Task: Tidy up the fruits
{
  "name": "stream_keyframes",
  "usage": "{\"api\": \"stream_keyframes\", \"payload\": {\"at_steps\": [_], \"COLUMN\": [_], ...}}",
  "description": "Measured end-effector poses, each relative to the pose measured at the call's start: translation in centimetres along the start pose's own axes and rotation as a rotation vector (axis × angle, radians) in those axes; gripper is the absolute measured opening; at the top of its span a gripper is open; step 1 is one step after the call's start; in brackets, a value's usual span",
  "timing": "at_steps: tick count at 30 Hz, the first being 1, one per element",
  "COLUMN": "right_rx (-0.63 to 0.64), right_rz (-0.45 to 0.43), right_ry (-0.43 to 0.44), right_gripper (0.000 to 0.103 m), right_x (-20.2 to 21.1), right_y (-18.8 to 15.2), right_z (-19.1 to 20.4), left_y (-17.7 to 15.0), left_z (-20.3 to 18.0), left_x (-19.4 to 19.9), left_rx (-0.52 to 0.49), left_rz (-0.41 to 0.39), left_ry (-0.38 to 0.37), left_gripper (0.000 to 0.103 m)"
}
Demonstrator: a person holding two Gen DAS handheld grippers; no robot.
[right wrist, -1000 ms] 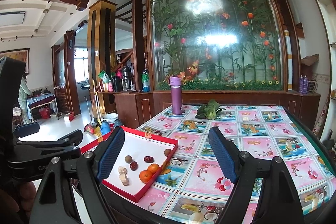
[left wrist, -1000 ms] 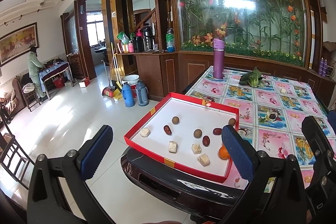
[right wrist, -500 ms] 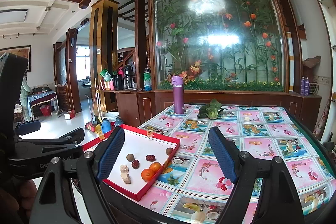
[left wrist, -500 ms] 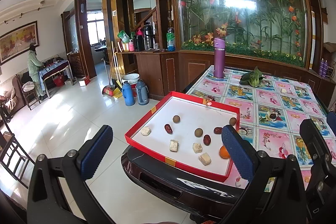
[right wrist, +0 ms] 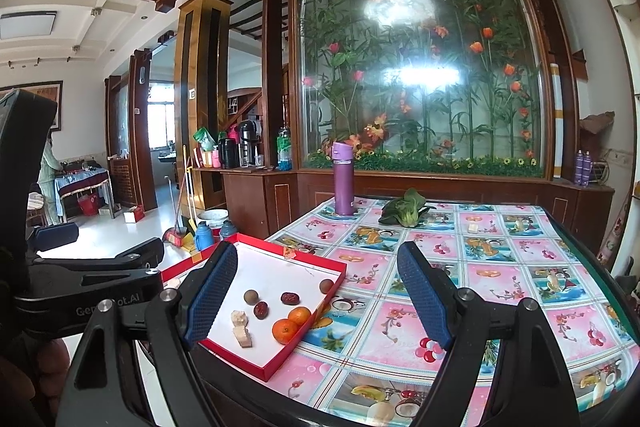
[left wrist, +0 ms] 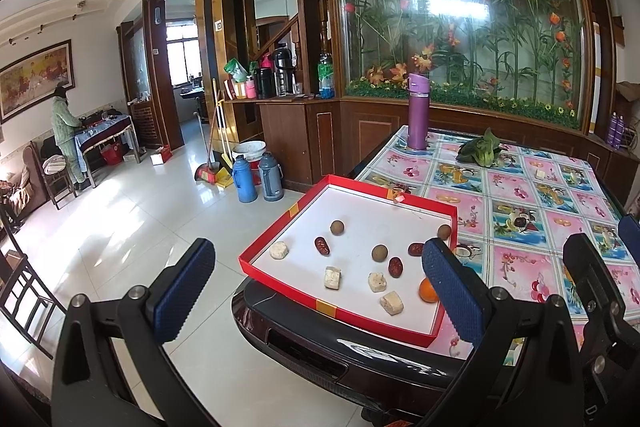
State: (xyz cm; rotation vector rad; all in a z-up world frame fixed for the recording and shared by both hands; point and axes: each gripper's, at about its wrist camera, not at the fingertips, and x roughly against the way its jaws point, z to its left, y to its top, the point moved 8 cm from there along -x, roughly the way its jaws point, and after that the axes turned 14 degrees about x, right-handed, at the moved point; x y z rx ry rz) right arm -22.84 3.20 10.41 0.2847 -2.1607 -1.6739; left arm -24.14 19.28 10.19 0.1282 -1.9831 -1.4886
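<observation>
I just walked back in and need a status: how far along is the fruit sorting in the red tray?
Nothing looks sorted: brown round fruits, dark red dates, pale cake pieces and oranges lie mixed in the red cardboard tray. Left gripper and right gripper are open, holding nothing. All grouping remains.

- The left gripper (left wrist: pixel 320 291) is held level, its blue-padded fingers (left wrist: pixel 182 291) spread wide apart with nothing between them.
- The right gripper (right wrist: pixel 316 301) sits just beside it on the right, also level, fingers (right wrist: pixel 424 297) wide apart and empty.
- A hand (right wrist: pixel 24 379) shows at the near left under the left gripper's body.
</observation>
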Motion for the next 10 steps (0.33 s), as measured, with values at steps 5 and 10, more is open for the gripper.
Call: {"api": "stream_keyframes", "payload": {"at_steps": [5, 10], "right_rx": [0.001, 0.008], "right_rz": [0.0, 0.004], "right_ry": [0.004, 0.005], "right_gripper": [0.082, 0.082], "right_x": [-0.04, -0.32], "right_y": [0.0, -0.03], "right_z": [0.23, 0.39], "left_y": [0.13, 0.13], "left_z": [0.31, 0.4], "left_x": [0.13, -0.15], "left_rx": [0.013, 0.005], "left_rz": [-0.003, -0.006], "left_ry": [0.003, 0.003], "left_gripper": [0.103, 0.103]}}
